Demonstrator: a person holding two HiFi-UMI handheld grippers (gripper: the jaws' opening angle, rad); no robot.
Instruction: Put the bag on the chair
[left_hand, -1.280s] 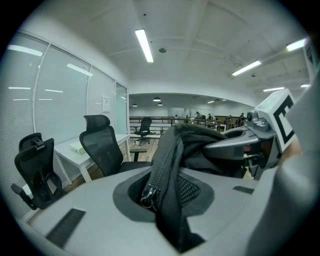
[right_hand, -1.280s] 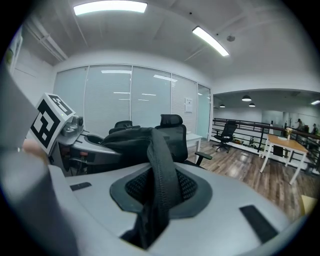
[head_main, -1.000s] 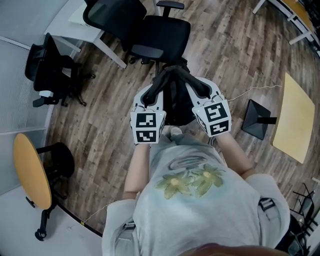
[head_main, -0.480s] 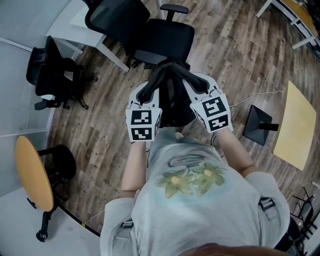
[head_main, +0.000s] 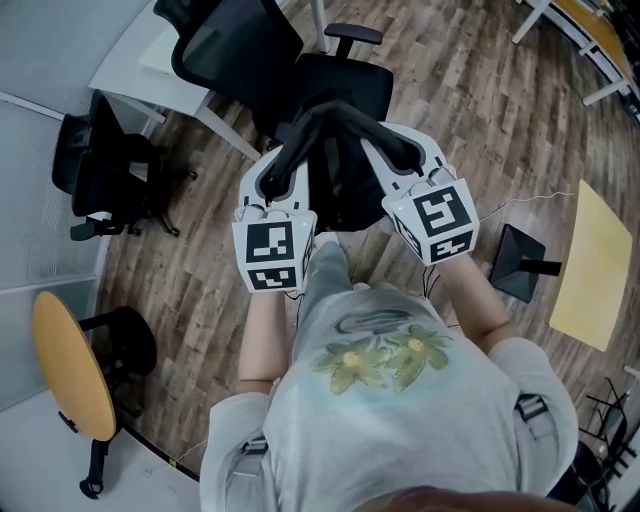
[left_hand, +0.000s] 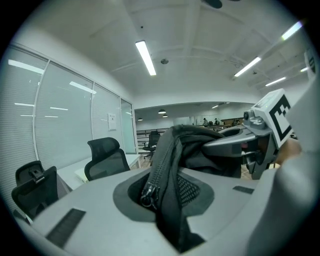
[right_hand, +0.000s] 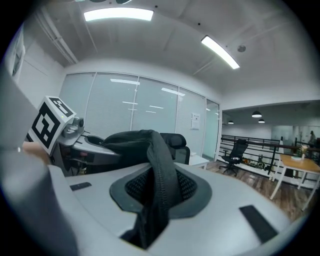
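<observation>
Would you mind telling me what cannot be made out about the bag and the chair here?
- Head view: whether the bag rests on the chair; black against black, no gap readable.
- Head view: the chair's base, hidden under its own seat and the bag.
- Gripper views: the bag's lower body, cut off under the left gripper and the right gripper, both clamped on its fabric.

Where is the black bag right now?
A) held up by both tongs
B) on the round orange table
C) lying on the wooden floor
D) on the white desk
A: the left tongs and the right tongs are each shut on a part of the black bag, which hangs between them.
</observation>
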